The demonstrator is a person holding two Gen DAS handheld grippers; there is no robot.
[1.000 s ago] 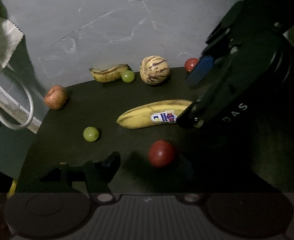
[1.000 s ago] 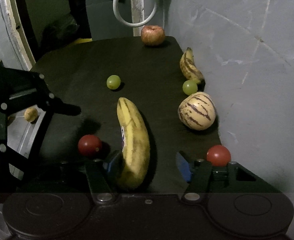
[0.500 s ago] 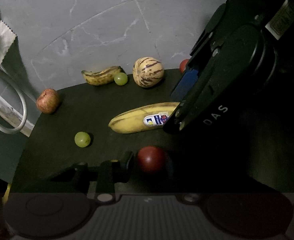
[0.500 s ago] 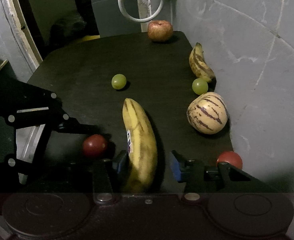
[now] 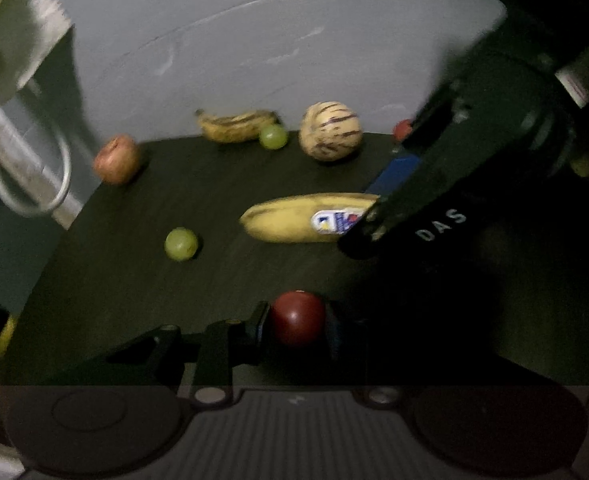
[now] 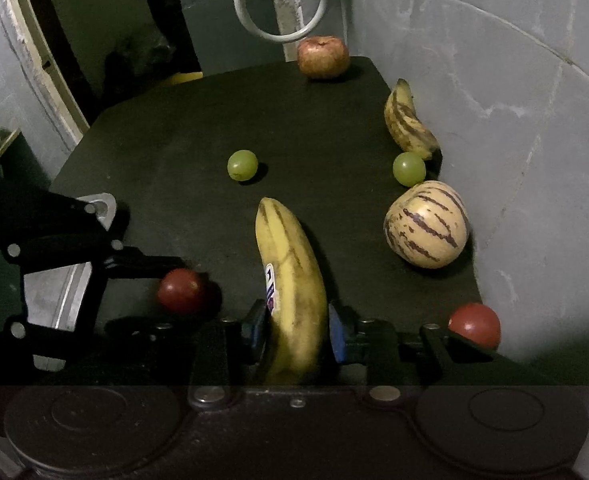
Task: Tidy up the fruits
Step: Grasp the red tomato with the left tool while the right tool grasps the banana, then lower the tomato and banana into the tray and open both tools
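A dark red round fruit (image 5: 297, 322) sits on the black table (image 5: 134, 280), and my left gripper (image 5: 296, 320) is shut on it, one finger on each side. The same fruit (image 6: 182, 290) shows at the left of the right wrist view. My right gripper (image 6: 294, 332) is shut on the near end of the large stickered banana (image 6: 290, 272), blue pads (image 6: 336, 336) pressed to both flanks. In the left wrist view that banana (image 5: 294, 220) lies across the middle, its right end under the right gripper's body.
Along the grey wall lie a small spotted banana (image 6: 408, 120), a green grape (image 6: 409, 168), a striped melon (image 6: 426, 224) and a second red fruit (image 6: 474, 323). Another grape (image 6: 242, 165) sits mid-table, with an apple (image 6: 323, 56) at the far edge under a white hose loop (image 6: 278, 36).
My left gripper moved in around the dark red fruit and shut on it. The right gripper's blue pads narrowed from wide apart to shut on the large banana.
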